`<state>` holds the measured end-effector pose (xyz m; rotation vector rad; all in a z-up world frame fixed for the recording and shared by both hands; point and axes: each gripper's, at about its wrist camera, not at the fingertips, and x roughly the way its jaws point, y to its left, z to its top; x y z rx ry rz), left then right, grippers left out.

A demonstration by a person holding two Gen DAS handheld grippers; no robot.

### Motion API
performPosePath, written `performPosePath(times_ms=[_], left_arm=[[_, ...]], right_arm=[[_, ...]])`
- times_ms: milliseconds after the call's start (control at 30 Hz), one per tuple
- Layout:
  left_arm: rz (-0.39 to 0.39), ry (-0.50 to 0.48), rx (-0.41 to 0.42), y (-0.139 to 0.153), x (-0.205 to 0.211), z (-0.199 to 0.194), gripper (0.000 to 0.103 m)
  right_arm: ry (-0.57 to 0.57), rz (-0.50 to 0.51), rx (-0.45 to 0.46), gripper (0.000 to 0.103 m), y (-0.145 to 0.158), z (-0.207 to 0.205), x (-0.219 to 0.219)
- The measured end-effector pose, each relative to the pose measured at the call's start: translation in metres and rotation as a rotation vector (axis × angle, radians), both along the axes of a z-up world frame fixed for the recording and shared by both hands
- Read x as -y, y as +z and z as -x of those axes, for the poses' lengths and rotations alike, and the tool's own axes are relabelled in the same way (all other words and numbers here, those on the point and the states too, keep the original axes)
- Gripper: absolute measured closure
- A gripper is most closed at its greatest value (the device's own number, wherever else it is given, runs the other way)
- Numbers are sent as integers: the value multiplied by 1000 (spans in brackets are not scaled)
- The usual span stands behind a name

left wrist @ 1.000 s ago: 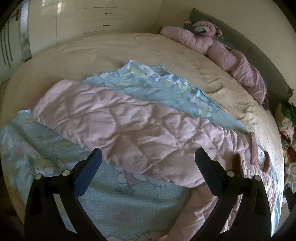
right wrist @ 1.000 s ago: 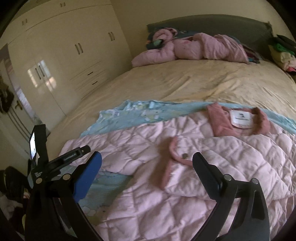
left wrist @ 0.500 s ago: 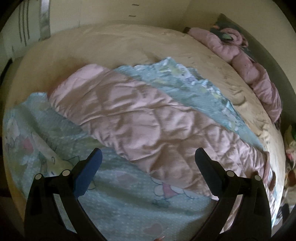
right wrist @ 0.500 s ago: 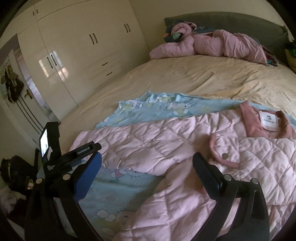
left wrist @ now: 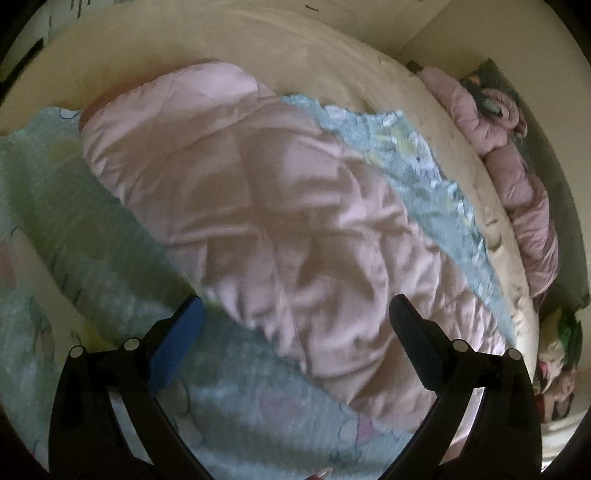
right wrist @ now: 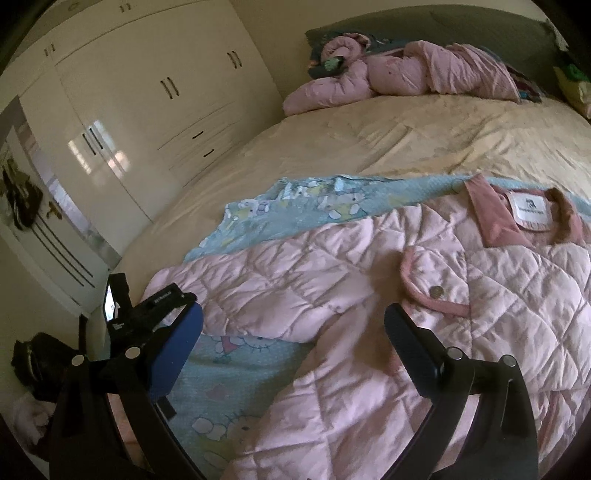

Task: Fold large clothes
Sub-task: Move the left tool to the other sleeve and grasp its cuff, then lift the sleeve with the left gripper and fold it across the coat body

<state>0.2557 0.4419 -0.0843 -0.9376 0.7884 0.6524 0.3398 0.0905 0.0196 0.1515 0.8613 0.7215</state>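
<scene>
a wide bed (right wrist: 424,136) covered with a cream sheet carries everything. directly on the sheet, near the foot, lies a pale blue blanket (right wrist: 295,218) printed with cartoon cats; it is spread flat, with its far edge rumpled. a pink quilted jacket (right wrist: 369,280) lies spread over that blanket (its collar and white label face up), and one sleeve (left wrist: 177,122) reaches past the blanket's edge, possibly touching the bare sheet, though the blur in the left wrist view makes that hard to tell. at the head of the bed a second pink padded garment (right wrist: 424,70) lies crumpled on the sheet against a dark headboard (right wrist: 480,26).
</scene>
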Motion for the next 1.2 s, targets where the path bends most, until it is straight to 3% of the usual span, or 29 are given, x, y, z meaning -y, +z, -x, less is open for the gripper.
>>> performPosePath(times_ms=[167, 233, 267, 300, 367, 667, 900, 1200], left_arm=[[-1, 4, 79, -3, -16, -2, 10], [-24, 13, 117, 0, -18, 0, 32], [-36, 14, 113, 2, -18, 0, 62], [-45, 5, 134, 6, -17, 0, 75], [-87, -9, 170, 20, -11, 0, 85], [-220, -80, 354, 99, 22, 9, 90], [-313, -180, 473, 151, 75, 9, 91], [-364, -355, 589, 186, 148, -7, 91]], right_arm=[[-27, -5, -16, 5, -3, -2, 21], [-32, -2, -23, 5, -5, -3, 27], [-34, 1, -27, 5, -7, -3, 31], [-38, 3, -28, 5, -8, -3, 34], [-48, 10, -33, 5, -13, -2, 41], [-117, -24, -42, 5, -15, 13, 87], [-197, -75, -24, 5, -6, 35, 140], [-328, -73, -33, 5, -10, 61, 219]])
